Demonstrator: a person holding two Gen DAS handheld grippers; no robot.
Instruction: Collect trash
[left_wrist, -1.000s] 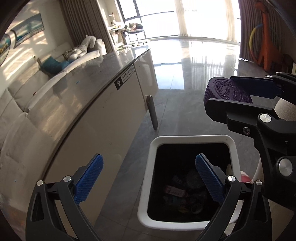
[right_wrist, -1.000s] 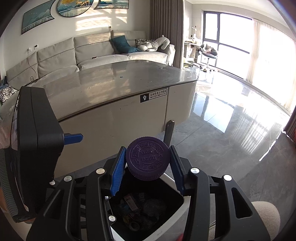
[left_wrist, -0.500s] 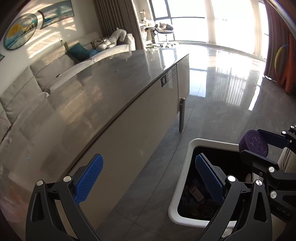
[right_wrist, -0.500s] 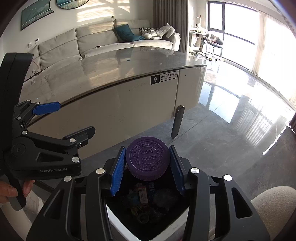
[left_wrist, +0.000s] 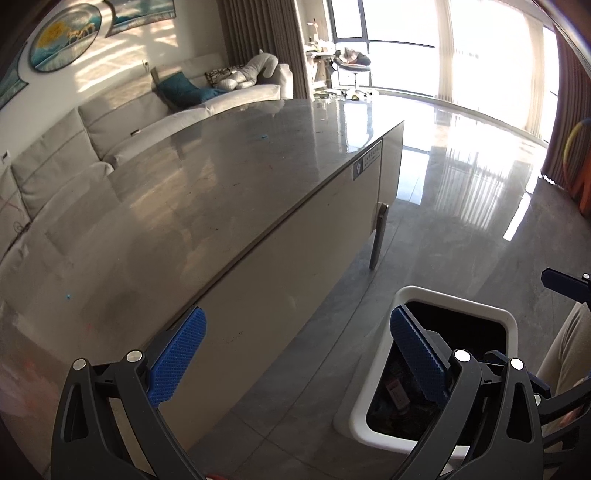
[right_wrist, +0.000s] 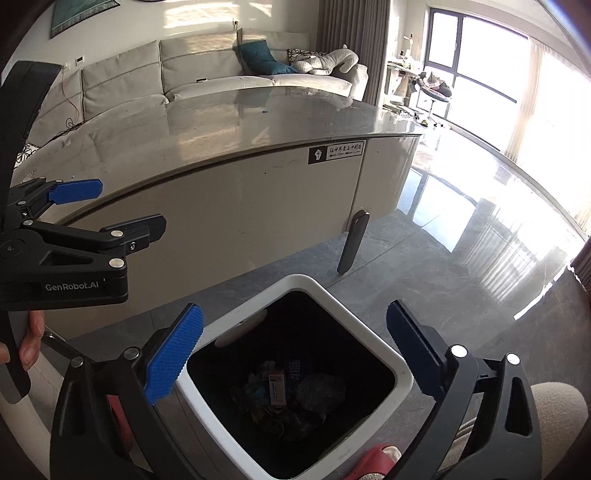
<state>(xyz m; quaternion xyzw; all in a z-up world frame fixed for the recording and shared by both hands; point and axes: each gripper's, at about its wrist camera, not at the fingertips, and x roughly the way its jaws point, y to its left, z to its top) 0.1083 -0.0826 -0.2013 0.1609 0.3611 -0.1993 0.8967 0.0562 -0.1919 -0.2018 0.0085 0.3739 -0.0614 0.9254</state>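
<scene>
A white-rimmed trash bin (right_wrist: 332, 299) stands on the floor beside the table, lined in black, with mixed trash (right_wrist: 280, 391) at its bottom. My right gripper (right_wrist: 295, 332) hangs straight over the bin's mouth; its jaws are opening and nothing is between the blue pads (right_wrist: 173, 350). My left gripper (left_wrist: 299, 354) is open and empty, up and left of the bin (left_wrist: 454, 299), over the table's edge. The right wrist view shows it from the side (right_wrist: 122, 210), held by a hand (right_wrist: 29, 343). The purple cap cannot be picked out among the trash.
A long grey-topped table (right_wrist: 258, 118) with a dark leg (right_wrist: 352, 240) runs behind the bin. A beige sofa (right_wrist: 192, 62) lies beyond it. Glossy grey floor (right_wrist: 480, 258) spreads to the right. A red object (right_wrist: 376, 458) and a beige cushion (right_wrist: 561, 402) sit near the bin.
The right jaws have sprung apart and the purple cap that they held over the bin is gone from between them. The left gripper has swung left, away from the bin, towards the table.
</scene>
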